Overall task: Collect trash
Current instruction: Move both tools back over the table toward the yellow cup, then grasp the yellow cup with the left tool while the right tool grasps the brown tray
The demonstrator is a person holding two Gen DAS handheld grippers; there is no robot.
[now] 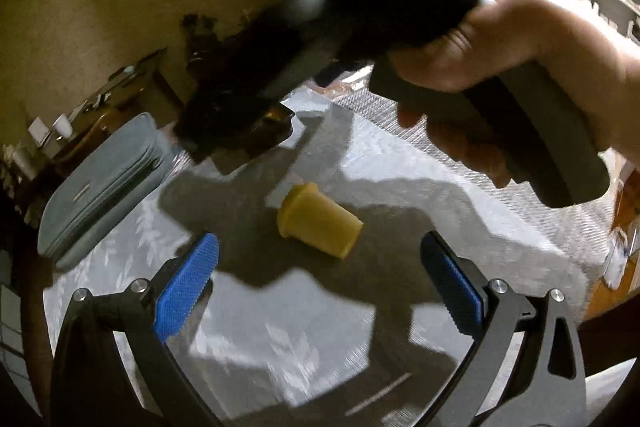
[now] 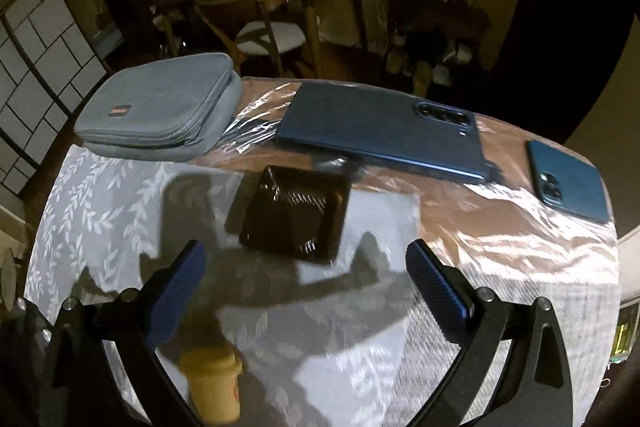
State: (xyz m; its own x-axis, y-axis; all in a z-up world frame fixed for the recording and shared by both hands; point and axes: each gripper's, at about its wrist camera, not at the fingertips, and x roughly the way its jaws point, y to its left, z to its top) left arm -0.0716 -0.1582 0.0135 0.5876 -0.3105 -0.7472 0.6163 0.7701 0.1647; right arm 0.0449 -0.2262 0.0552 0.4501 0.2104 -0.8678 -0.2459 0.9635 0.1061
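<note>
Claws both released, gripping nothing: my left claw [image 1: 320,267] above tipped yellow cup [image 1: 319,221]; my right claw [image 2: 306,277] over dark wrapper [image 2: 294,213] mid-surface [image 2: 100,195]; grey pouch [image 2: 160,107] at far-left corner.

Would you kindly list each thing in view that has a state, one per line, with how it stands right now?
left gripper: jaws open, nothing between them.
right gripper: jaws open, nothing between them.
yellow cup: tipped on its side on the tablecloth, not held.
dark wrapper: lying flat, crinkled, not held.
grey pouch: closed, flat at the table's edge.
large phone: face down.
small phone: face down.
</note>
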